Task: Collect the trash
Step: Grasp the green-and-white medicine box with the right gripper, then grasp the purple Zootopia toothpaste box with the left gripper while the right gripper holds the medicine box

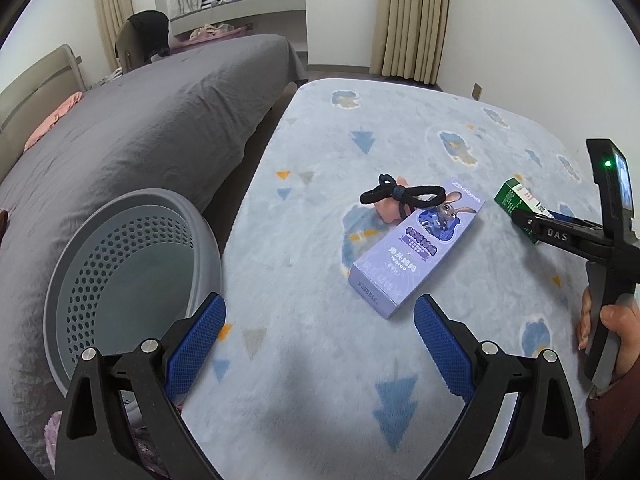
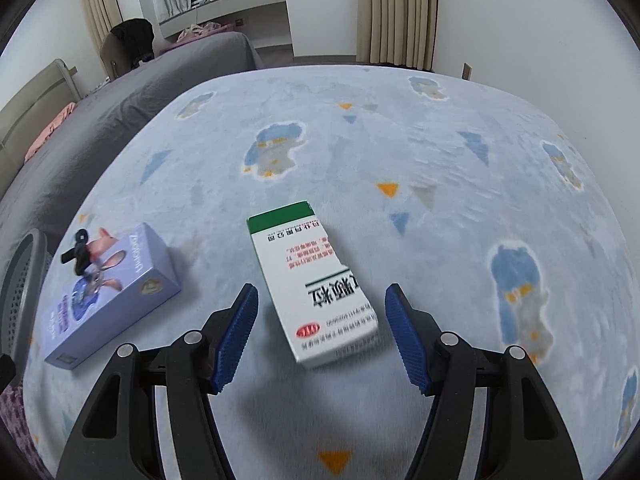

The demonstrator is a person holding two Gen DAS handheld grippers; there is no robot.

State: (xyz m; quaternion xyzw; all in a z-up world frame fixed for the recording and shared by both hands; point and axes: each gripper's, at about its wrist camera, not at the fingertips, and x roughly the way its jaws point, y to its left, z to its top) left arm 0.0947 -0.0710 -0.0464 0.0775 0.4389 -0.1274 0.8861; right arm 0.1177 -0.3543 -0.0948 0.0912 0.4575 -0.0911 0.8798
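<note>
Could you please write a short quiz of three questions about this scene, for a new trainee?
1. True or false: the right gripper already clamps the white and green box.
2. Which thing lies on the far end of the purple box? A) a black hair tie B) a spoon C) a remote control
3. Fill in: the grey perforated basket stands between the blue blanket and the ____ bed.

Key:
1. False: the jaws stand open on either side of the box, with a gap on both sides.
2. A, the black hair tie.
3. Grey, the grey bed.
</note>
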